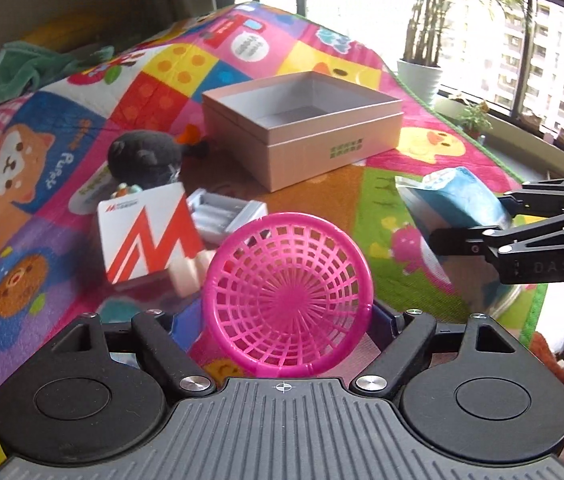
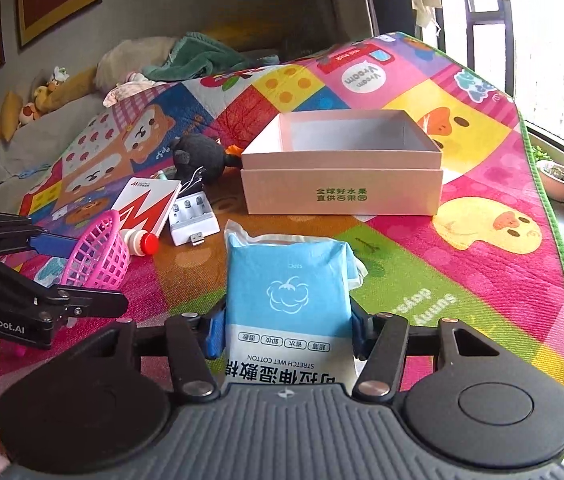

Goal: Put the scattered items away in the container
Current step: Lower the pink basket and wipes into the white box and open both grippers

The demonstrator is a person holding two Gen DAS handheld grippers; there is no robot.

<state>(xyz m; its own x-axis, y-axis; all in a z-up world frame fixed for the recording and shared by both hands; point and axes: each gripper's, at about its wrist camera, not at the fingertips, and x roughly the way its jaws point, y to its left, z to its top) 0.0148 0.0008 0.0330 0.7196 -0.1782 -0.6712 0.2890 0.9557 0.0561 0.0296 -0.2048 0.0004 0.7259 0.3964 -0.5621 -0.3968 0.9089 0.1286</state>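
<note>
While the pink basket (image 1: 288,294) is gripped in the left claw (image 1: 282,320) and the wipes pack (image 2: 288,300) in the right claw (image 2: 282,332), both near the box (image 2: 342,164), each should be carried level above the far open box before release.

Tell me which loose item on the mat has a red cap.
The small white bottle, lying on its side between the pink basket and the white charger.

Pink mesh basket (image 1: 288,294) tipped on its side, gripped. Blue wet-cotton pack (image 2: 288,300) upright, gripped. Open pink cardboard box (image 2: 342,184) empty on the play mat, white charger (image 2: 193,220) nearby.
</note>
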